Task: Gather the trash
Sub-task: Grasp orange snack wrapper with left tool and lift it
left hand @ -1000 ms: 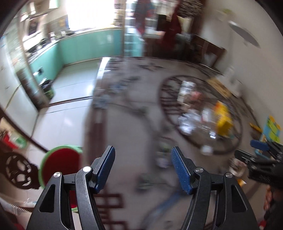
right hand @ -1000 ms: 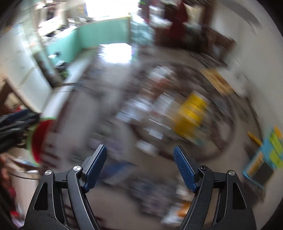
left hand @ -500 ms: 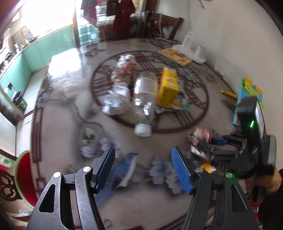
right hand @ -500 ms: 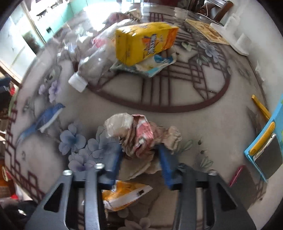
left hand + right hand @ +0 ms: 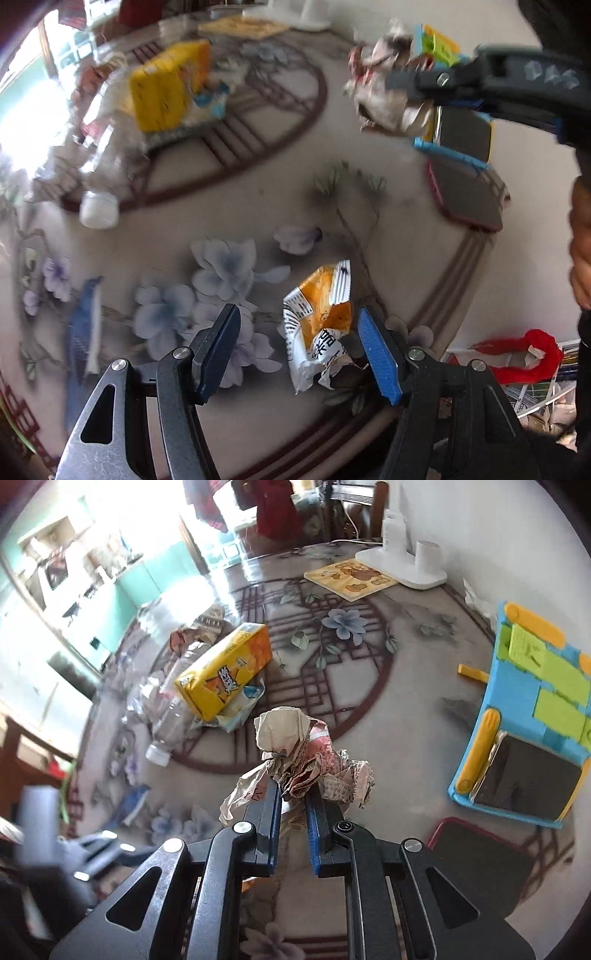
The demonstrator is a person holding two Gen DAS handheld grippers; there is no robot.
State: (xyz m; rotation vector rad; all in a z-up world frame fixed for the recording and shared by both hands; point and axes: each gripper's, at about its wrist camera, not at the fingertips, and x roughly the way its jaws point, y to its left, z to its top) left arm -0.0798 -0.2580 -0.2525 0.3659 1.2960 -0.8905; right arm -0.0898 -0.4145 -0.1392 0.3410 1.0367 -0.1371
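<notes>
A crumpled orange-and-white snack wrapper (image 5: 317,325) lies on the flowered table (image 5: 258,192). My left gripper (image 5: 299,350) hangs open over it, a blue pad on either side and neither pressing on it. My right gripper (image 5: 293,794) is shut on a wad of crumpled paper (image 5: 303,753), its jaws closing tight, and holds it clear of the table. The left wrist view shows that wad (image 5: 384,85) at the upper right in the right gripper (image 5: 406,86). A yellow carton (image 5: 225,672) and a clear plastic bottle (image 5: 173,716) lie together farther back.
A blue and green toy tray (image 5: 535,701) and a dark, red-edged device (image 5: 480,860) lie at the table's right side. A picture book (image 5: 351,578) and a white stand (image 5: 402,565) sit at the back. A person's hand (image 5: 580,240) shows at the right edge.
My right gripper closed on the paper wad and raised it off the table. My left gripper swung down over the orange wrapper, which now lies between its open pads.
</notes>
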